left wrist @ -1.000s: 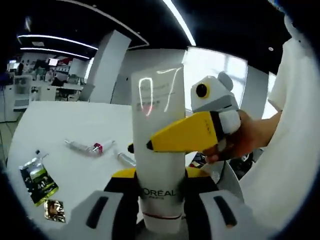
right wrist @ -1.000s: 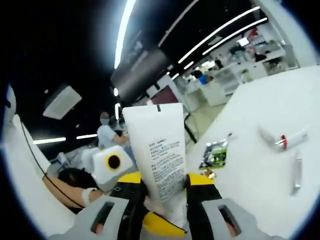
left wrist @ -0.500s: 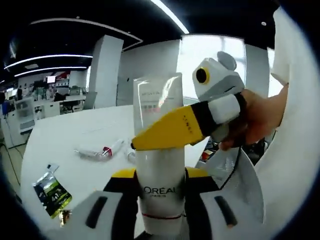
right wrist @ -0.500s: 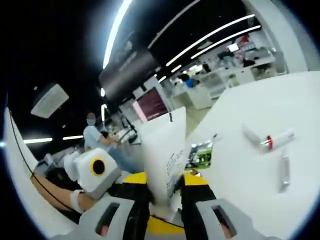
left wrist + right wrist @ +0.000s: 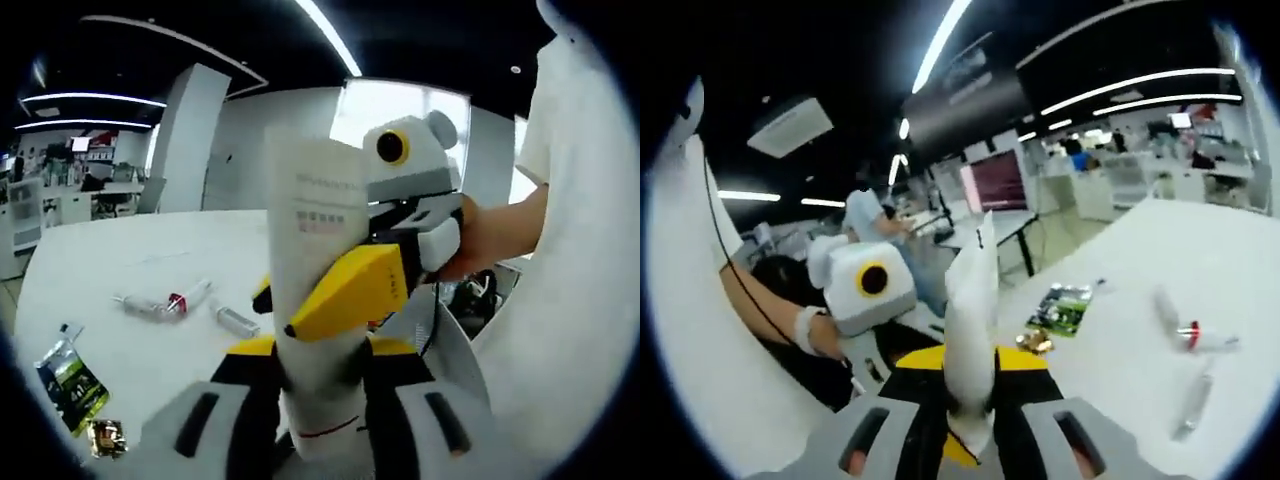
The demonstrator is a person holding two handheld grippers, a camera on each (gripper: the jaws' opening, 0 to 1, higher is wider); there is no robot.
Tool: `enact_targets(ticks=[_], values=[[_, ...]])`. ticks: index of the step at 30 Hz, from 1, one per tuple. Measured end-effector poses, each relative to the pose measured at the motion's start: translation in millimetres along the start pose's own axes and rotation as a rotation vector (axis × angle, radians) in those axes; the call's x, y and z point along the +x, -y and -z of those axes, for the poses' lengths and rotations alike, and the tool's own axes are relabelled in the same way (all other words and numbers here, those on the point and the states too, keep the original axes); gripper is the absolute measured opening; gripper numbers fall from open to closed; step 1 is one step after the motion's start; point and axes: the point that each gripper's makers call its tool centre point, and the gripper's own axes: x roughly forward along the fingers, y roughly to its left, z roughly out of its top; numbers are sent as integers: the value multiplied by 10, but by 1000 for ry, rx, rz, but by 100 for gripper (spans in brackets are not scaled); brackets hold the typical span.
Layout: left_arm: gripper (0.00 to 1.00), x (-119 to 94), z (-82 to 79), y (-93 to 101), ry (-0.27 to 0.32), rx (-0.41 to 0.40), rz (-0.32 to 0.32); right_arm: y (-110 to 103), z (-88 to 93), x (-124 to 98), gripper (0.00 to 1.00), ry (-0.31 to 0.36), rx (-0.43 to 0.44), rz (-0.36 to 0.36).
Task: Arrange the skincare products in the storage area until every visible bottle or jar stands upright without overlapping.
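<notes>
Tube (image 5: 315, 300) upright between both grippers' jaws, small tubes (image 5: 165, 302) and sachets (image 5: 66, 378) on table (image 5: 120, 260) beyond

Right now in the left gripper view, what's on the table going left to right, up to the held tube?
Green sachet → gold packet → red-banded tube → small clear tube → white tube held by both grippers.

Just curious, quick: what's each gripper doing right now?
Left gripper: jaws closed on the white tube.
Right gripper: jaws closed on the same tube.
</notes>
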Motion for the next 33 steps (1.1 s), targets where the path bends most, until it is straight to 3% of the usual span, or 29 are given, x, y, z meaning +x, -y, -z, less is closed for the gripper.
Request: enact_targets(ticks=[4,11,16,19,22,28,30,32,33], values=[[25,-9,-27,98,19,-15,53,-151,-12,-29,10,-24,-80,-97],[24,-9,-28,71,17,11,27,-140,-11,9,11,-39,-89,-113],[23,-48,-33,24,12,4,1,-104,-40,47,12,-18,-33,-90],[23,-39,-41,-26,14,41,-44,-45,-45,54,14,-26,-38,-48],[23,-53,-35,-116,9,43,-89,45,-57,75,16,7,35,7],[22,-88,-9,-305,-3,-7,-182,205,-65,140,21,36,104,194],[22,-109,-19,-371,3,-3,-225,245,-70,152,23,56,168,253],[22,-99,4,-425,-7,12,-266,253,-138,168,30,119,260,271],[22,-93,23,-451,-21,18,-284,175,-166,201,38,133,300,226]])
